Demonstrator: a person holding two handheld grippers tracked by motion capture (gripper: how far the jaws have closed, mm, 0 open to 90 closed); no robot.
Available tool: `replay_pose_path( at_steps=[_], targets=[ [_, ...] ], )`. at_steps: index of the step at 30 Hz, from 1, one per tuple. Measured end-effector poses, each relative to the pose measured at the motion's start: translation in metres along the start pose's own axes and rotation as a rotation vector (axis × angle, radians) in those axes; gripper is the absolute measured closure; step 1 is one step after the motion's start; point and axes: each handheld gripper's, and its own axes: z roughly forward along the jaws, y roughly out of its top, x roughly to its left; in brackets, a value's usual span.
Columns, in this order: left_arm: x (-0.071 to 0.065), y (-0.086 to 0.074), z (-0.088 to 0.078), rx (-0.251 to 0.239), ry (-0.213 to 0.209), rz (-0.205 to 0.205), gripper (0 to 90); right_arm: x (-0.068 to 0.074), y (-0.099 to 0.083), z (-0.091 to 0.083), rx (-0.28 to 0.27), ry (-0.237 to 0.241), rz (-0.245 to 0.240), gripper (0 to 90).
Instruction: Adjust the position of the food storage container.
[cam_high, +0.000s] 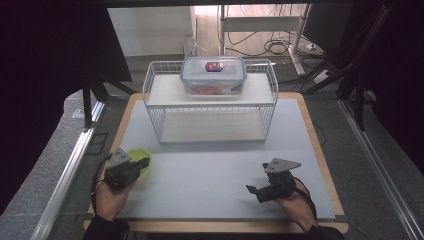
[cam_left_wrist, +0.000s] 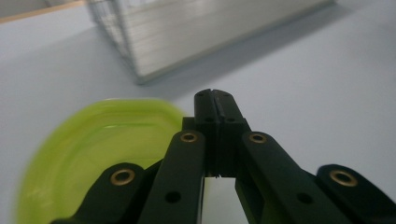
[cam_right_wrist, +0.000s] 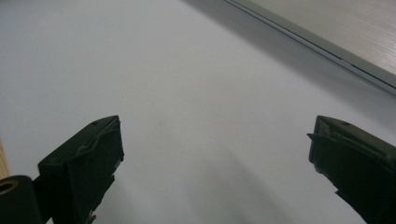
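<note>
High view: left gripper (cam_high: 141, 163) over a green bowl (cam_high: 141, 159) at the mat's (cam_high: 210, 165) near left; right gripper (cam_high: 252, 190) well apart, on bare mat. Wire rack (cam_high: 155, 107) beyond both, lidded box (cam_high: 213, 76) on top.

Left gripper view: jaws pressed together, nothing between; bowl (cam_left_wrist: 93, 154) just beside and beneath them, rack (cam_left_wrist: 187, 42) ahead.

Right gripper view: jaws spread wide, empty, over mat (cam_right_wrist: 187, 93).
</note>
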Motion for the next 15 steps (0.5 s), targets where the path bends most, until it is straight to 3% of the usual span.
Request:
replay_pose_path(
  at_steps=[5, 15],
  targets=[
    [0.031, -0.006, -0.007, -0.001, 0.078, -0.057, 90.0, 0.0, 0.0, 0.001, 0.005, 0.002, -0.001, 3.1],
    [0.067, -0.019, -0.006, 0.032, 0.189, -0.116, 90.0, 0.0, -0.001, 0.003, 0.021, 0.006, 0.0, 3.8]
  ],
)
